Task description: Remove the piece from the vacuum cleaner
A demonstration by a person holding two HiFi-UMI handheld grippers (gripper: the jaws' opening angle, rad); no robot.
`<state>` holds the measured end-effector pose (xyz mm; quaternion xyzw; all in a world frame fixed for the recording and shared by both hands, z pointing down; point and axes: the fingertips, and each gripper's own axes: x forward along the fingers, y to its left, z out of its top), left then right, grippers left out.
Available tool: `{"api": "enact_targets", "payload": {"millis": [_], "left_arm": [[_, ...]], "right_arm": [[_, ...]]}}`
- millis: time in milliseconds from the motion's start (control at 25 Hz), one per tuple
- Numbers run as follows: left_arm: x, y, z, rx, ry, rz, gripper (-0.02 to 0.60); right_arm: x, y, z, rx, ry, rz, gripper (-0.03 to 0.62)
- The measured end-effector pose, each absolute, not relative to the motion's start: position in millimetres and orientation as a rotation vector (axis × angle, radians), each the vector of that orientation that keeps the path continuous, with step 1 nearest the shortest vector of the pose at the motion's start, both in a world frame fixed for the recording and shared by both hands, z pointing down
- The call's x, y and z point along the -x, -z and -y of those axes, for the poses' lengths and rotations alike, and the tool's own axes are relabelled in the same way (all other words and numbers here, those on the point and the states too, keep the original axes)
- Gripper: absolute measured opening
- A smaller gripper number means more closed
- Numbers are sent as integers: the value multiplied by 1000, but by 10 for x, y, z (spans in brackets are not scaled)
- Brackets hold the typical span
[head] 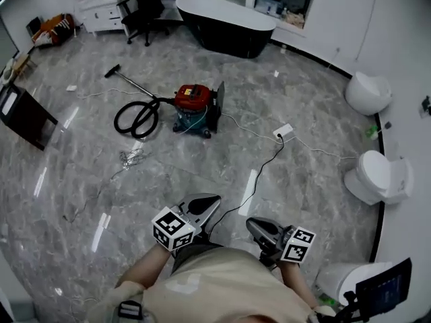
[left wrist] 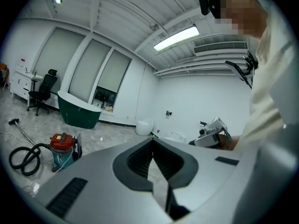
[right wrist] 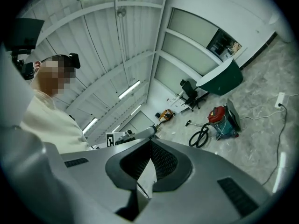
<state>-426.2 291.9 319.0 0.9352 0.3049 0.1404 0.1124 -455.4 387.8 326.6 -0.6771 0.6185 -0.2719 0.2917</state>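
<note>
I see a wide room with a glossy grey marble floor (head: 81, 180). Against the far wall stands a dark freestanding bathtub (head: 225, 25) with a white rim. To its left is a black office chair (head: 147, 9) just beside a white cabinet (head: 101, 9), with an orange object (head: 54, 27) farther left. Along the right wall sit one white toilet (head: 369, 93) and a second toilet (head: 377, 177) nearer me. A white power strip (head: 283, 132) lies mid-floor, and a black cable (head: 258, 175) runs from it toward me. A small tangle of wire (head: 130, 157) lies left of centre. A dark flat panel (head: 25, 116) sits near the left edge, and a small screen (head: 384, 289) at lower right. A strip light (left wrist: 176, 38) glows on the ribbed ceiling.
</note>
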Motion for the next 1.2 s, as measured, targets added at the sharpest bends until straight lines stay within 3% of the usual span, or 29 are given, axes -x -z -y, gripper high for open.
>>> {"api": "enact_targets", "payload": {"millis": [440,1200], "left_arm": [[3441,-2971,-1356,-2752,-311,-805,5],[2814,-3229,-908,-2756,-435,-647,5]], "right_arm": [[3753,-3163,-2179,1760,838,-1814,2],[2788,-3244,-1459,1619,868,-1871,2]]}}
